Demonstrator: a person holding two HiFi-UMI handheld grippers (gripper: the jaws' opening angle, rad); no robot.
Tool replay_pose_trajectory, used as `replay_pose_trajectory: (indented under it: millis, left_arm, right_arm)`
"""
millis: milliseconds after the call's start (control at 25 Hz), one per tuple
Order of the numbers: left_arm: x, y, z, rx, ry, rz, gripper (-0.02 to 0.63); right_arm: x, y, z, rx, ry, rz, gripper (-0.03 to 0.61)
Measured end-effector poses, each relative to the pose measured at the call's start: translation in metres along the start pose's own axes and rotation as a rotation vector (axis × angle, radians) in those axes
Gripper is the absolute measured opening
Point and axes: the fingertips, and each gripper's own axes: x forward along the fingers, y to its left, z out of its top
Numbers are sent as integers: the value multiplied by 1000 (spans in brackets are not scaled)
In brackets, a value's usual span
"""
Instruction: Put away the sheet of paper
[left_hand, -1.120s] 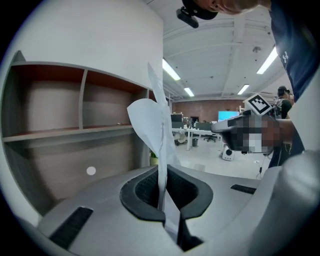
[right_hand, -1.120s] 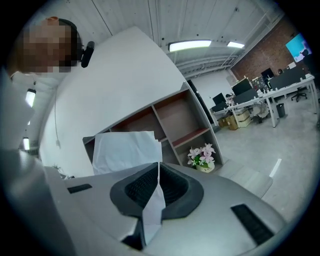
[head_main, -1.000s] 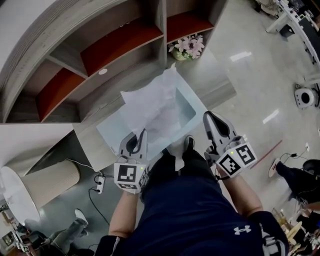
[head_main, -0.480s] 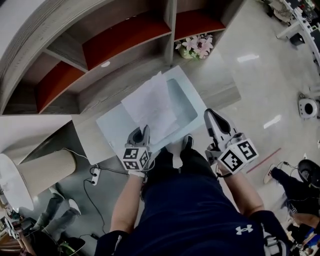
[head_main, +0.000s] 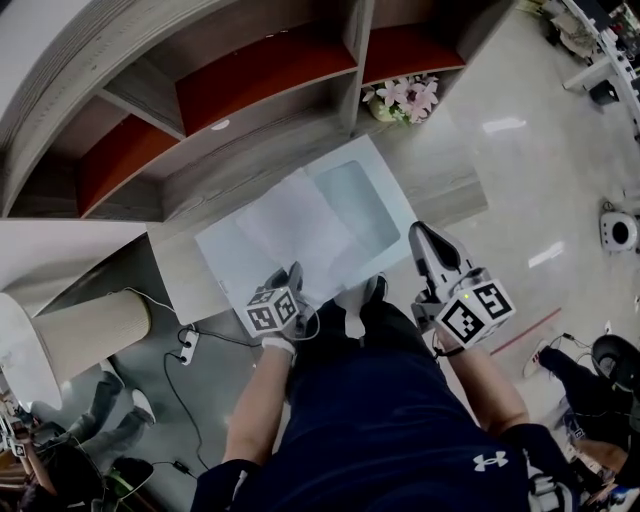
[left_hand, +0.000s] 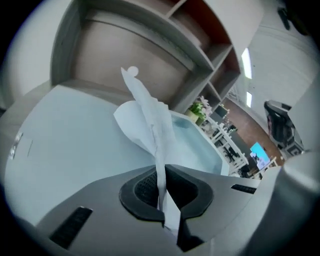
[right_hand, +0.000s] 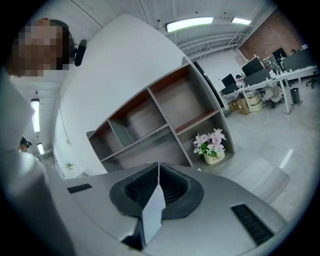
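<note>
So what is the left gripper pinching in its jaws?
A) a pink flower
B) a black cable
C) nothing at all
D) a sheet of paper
D. In the left gripper view, the left gripper has its jaws shut on the white sheet of paper, which stands up from between them above the pale blue tray.
</note>
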Motion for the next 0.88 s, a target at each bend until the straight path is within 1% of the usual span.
replay_pose_trajectory:
  millis: [80,120,200,360,520,720,800,880]
  left_arm:
    - [-1,13,-7,-105,23,13,21]
    - [-2,18,-10,-134,31,21,21]
    - [-4,22,-13,-156,45,26,21]
    - [-10,22,-14,-167,64,24,21]
    - [-17,27,-13,-158,76,73,21]
    - [-29,41,-15,-192,86,127,21]
    - [-32,42,-14,-157,95,141,21]
    - [-30,40,-14,-78,113,147,21]
  right_arm:
    - [2,1,-3,4,9,5,20]
    - [3,0,-4,5,12,7,21]
    - [4,-2,-5,7,16,5,20]
    - [3,-5,-5,14,17,3,20]
    - [4,-6,-5,26,14,8,21]
    - [5,-7,-4,32,13,8,21]
    - [5,-8,-3,32,13,6,20]
    - [5,-9,-3,33,12,5,20]
